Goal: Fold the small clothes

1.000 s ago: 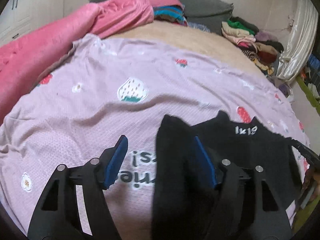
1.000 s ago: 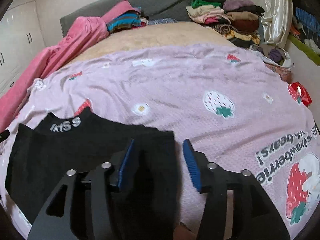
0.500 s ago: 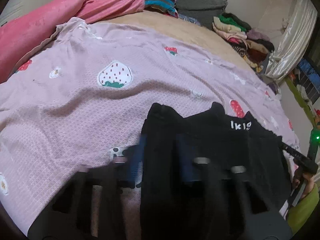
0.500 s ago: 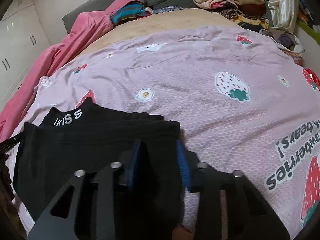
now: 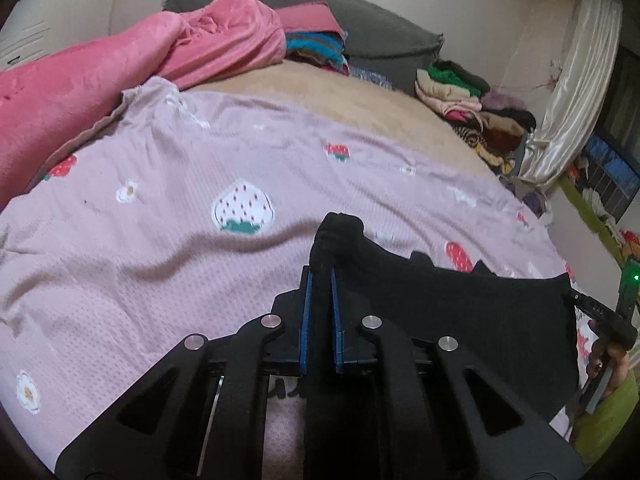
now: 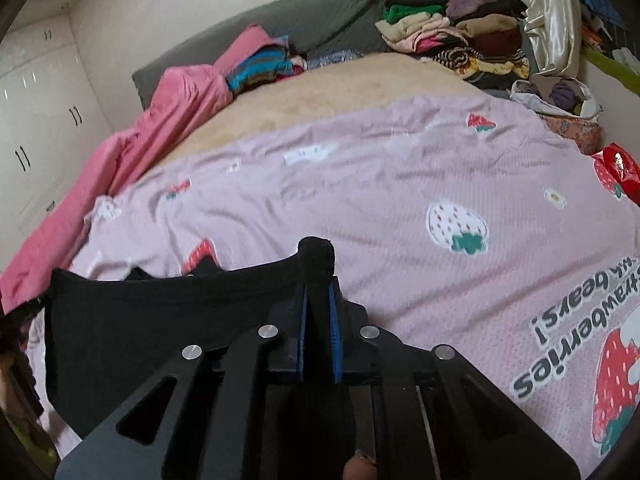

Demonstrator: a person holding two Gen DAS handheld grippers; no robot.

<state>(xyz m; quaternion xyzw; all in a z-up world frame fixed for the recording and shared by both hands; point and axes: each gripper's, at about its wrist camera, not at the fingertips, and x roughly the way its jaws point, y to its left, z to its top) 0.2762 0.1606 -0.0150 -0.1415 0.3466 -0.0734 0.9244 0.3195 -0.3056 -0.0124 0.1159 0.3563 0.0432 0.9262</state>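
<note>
Left tongs (image 5: 320,280): pressed together on one corner of the black garment (image 5: 460,304); a bunched knob of black fabric sticks out past the blue pads (image 5: 305,320).
Right tongs (image 6: 318,292): pinching the opposite corner of the same garment (image 6: 160,320); fabric wad pokes out above the blue pads (image 6: 333,320).
Black garment: stretched between the two tongs, upper edge taut and slightly sagging in the middle, body hanging over the bedspread.
Bedspread (image 5: 200,240): pink, strawberry and flower print, lettering visible in the right wrist view (image 6: 568,344); lies under the garment.
Bed (image 6: 320,92): tan surface beyond the bedspread.
Pink blanket (image 5: 120,80): heaped along the left side of the bed.
Folded clothes (image 6: 452,40): stacked at the far right corner, well apart from the garment.
Person: a hand (image 5: 608,360) shows at the right edge of the left wrist view.
</note>
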